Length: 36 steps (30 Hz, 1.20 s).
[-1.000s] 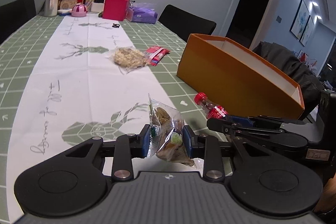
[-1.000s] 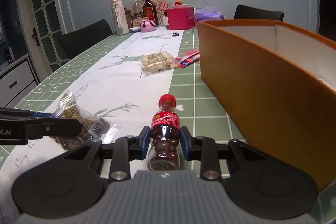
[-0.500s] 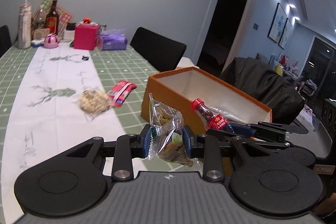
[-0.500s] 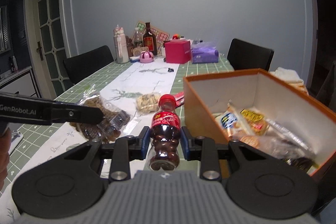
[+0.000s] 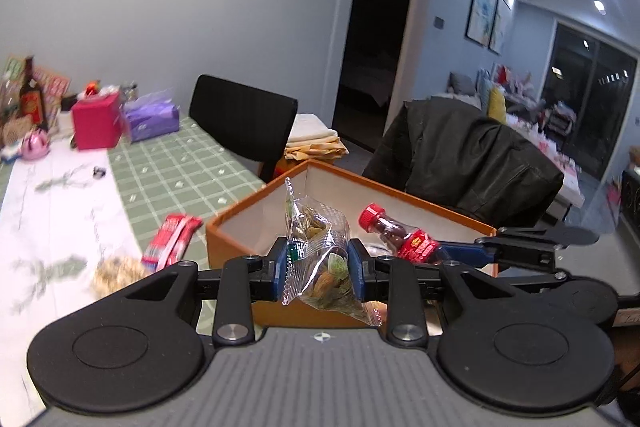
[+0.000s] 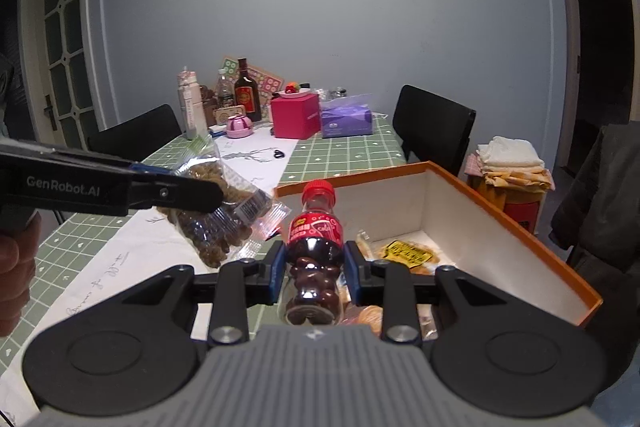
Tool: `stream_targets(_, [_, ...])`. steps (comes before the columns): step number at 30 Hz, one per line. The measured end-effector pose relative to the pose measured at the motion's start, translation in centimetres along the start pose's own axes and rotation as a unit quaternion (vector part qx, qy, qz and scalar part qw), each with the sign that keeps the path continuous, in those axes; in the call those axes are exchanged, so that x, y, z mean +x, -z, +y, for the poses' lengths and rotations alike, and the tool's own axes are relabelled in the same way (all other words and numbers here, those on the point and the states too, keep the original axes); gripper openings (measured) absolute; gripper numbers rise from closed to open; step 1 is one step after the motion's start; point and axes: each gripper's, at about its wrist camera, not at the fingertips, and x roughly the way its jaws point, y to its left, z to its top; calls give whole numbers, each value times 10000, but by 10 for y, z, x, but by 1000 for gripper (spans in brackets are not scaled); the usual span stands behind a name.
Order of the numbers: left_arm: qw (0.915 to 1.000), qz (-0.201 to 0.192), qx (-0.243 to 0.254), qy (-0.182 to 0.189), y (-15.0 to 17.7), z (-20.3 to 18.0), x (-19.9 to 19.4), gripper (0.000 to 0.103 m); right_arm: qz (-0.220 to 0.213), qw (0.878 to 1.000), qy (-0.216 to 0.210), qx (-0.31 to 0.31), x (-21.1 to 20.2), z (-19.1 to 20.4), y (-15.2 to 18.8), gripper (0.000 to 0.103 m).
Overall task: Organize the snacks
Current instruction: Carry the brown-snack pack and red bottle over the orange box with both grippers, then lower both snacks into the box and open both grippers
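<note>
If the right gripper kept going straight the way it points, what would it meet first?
Probably the snacks lying in the orange box: the right gripper, shut on the small cola bottle, points down into it. Depth is uncertain.

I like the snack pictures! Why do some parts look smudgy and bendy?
Left wrist view: the table is motion-smeared, while the clear snack bag stays sharp, ceiling lights glare. Right wrist view: sharper, the cola bottle crisp, the fisheye lens bends the walls.

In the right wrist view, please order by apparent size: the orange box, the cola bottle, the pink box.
1. orange box, largest.
2. cola bottle, but it looks enlarged by nearness to the camera.
3. pink box, far away, so its true size is unsure.
</note>
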Motion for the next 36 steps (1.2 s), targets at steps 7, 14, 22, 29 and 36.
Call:
stream_targets(7, [9953, 423, 867, -113, -28, -9, 38, 35, 343, 9992, 40, 176, 28, -32, -26, 29])
stream_targets(14, [9774, 1096, 1779, -318, -34, -16, 87, 35, 837, 9950, -52, 545, 75, -58, -41, 29])
stream_targets(22, [9530, 1706, 2420, -642, -24, -16, 132, 35, 1328, 9875, 61, 842, 121, -82, -45, 29])
stream_targets(29, [9372, 2072, 2709, -734, -20, -16, 162, 35, 1723, 9793, 42, 1058, 157, -95, -39, 29])
stream_targets(36, [9215, 2406, 2917, -887, -15, -14, 185, 35, 1862, 9702, 66, 1548, 185, -106, -39, 29])
